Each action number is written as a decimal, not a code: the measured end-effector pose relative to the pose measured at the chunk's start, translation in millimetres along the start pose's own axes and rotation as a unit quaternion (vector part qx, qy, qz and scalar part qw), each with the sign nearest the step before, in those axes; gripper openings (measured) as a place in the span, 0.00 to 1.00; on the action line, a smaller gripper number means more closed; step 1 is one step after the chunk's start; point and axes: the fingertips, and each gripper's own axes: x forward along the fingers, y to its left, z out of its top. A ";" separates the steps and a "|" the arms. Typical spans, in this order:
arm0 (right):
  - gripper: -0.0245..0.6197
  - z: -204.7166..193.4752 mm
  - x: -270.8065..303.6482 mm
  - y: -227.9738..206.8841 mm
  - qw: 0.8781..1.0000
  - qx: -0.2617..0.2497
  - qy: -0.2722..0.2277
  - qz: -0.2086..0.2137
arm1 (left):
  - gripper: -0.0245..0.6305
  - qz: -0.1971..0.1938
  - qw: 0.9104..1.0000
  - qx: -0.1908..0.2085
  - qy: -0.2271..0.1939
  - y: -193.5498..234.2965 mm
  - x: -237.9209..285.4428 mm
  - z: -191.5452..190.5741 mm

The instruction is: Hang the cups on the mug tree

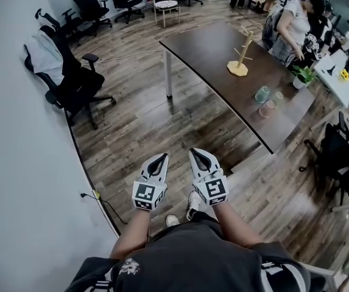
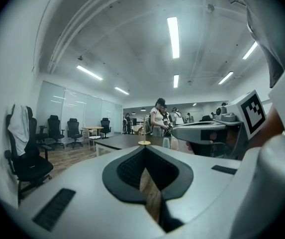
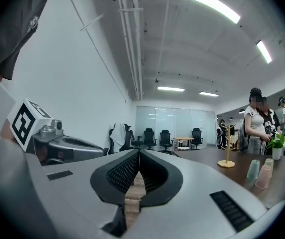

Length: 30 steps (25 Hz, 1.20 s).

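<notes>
A wooden mug tree [image 1: 239, 53] stands on the dark brown table [image 1: 211, 50], far ahead of me. Three translucent cups, a green one [image 1: 262, 94] and two paler ones [image 1: 278, 97] [image 1: 265, 110], sit near the table's right end. My left gripper [image 1: 161, 157] and right gripper [image 1: 197, 152] are held side by side over the wooden floor, well short of the table, both shut and empty. In the left gripper view the jaws [image 2: 144, 148] meet, with the mug tree [image 2: 144, 136] small beyond. In the right gripper view the jaws [image 3: 139, 152] meet; the mug tree [image 3: 226, 152] and cups [image 3: 253, 169] lie to the right.
A person [image 1: 293, 26] stands at the table's far side beside a potted plant [image 1: 302, 76]. Black office chairs [image 1: 70, 81] line the white wall on the left, one draped with a white garment. A cable [image 1: 104, 201] runs along the floor by the wall.
</notes>
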 end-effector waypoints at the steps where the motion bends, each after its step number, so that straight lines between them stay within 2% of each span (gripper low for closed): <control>1: 0.08 -0.6 3.8 -5.4 1.000 0.002 -0.002 0.001 | 0.04 0.000 1.000 0.002 0.001 2.6 8.2 0.1; 9: 0.08 -8.7 36.3 -85.4 1.000 -0.007 0.013 -0.019 | 0.04 -0.004 1.000 0.005 -0.001 6.7 94.5 15.5; 17: 0.08 -11.1 60.5 -157.6 1.000 0.008 0.001 -0.014 | 0.04 0.008 1.000 -0.026 -0.012 14.8 165.5 26.7; 20: 0.08 -13.6 68.2 -175.7 1.000 0.008 0.005 -0.018 | 0.04 0.008 1.000 -0.029 -0.009 16.9 183.0 24.6; 25: 0.08 -24.9 88.4 -193.6 0.999 0.023 0.022 -0.014 | 0.04 0.009 0.998 -0.058 -0.009 30.4 212.0 20.6; 30: 0.08 -30.3 127.1 -214.7 0.999 0.028 0.027 -0.026 | 0.04 -0.017 0.999 -0.045 -0.008 55.3 256.3 16.2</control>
